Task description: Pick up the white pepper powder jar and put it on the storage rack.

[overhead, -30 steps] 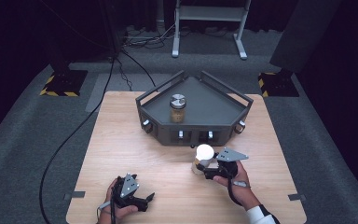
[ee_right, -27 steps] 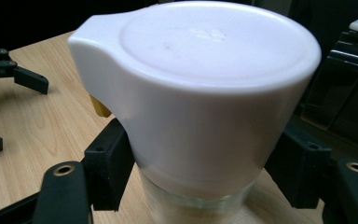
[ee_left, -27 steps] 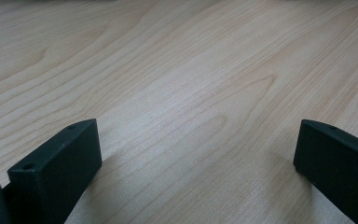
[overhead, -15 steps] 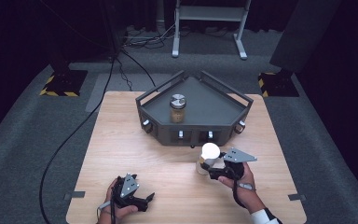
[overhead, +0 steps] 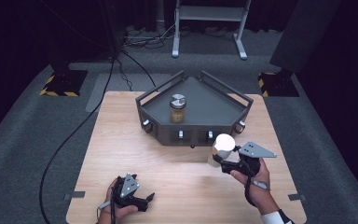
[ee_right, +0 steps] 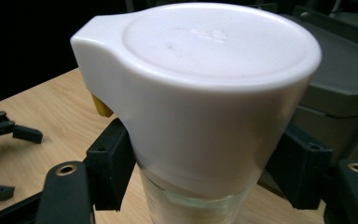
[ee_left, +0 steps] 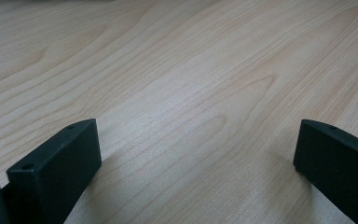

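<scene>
White-lidded jar (overhead: 222, 148) is clamped just under its lid by right gripper (overhead: 224, 163); glass could slip if tilted near tray (overhead: 242, 100). Left gripper (overhead: 145, 200) rests spread apart, empty

I see a light wooden desk (overhead: 135, 140) with a dark tray (overhead: 214, 100) standing at its far middle.

Overhead light falls on the wooden counter (overhead: 177, 172) while the surrounding room stays nearly black. The white lid (ee_right: 205, 70) glares softly in the right gripper view. Soft shadows pool beneath the left gripper's fingers (ee_left: 56, 172), slightly blurred.
</scene>
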Demonstrator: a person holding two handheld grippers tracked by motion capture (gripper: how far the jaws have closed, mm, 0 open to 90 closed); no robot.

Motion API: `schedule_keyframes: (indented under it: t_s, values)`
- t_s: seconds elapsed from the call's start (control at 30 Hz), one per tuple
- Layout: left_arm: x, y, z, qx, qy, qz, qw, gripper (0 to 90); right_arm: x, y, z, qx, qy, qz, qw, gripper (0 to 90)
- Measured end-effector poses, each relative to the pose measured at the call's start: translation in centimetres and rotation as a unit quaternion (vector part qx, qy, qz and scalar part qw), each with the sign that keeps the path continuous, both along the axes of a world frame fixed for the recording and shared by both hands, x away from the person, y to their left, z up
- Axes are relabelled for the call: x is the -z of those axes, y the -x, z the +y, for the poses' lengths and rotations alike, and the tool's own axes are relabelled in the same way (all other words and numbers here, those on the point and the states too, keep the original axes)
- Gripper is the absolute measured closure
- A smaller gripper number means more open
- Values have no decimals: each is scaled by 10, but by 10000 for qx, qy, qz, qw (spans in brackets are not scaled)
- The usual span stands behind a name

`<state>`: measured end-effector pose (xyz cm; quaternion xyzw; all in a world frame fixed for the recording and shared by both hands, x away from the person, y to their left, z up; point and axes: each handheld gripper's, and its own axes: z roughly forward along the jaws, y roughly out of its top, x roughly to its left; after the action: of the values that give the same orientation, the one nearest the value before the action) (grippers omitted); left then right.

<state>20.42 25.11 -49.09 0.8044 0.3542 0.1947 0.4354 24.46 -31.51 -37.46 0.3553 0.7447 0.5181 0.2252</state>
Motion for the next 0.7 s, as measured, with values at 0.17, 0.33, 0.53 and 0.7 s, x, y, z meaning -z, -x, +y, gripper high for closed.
schedule_keyframes:
  t_s: [0.17,0.33,0.53,0.7]
  values:
    - [0,0,0,0,-2,1,10000,6,-17,1,3,162,41,-88,9998,314]
    - [0,0,0,0,-2,2,10000,6,-29,-3,6,261,115,-155,9995,314]
    - [0,0,0,0,-2,0,10000,6,-39,-11,7,313,72,-194,9993,314]
    - [0,0,0,-1,-1,1,10000,6,-48,-17,10,320,124,-262,9991,313]
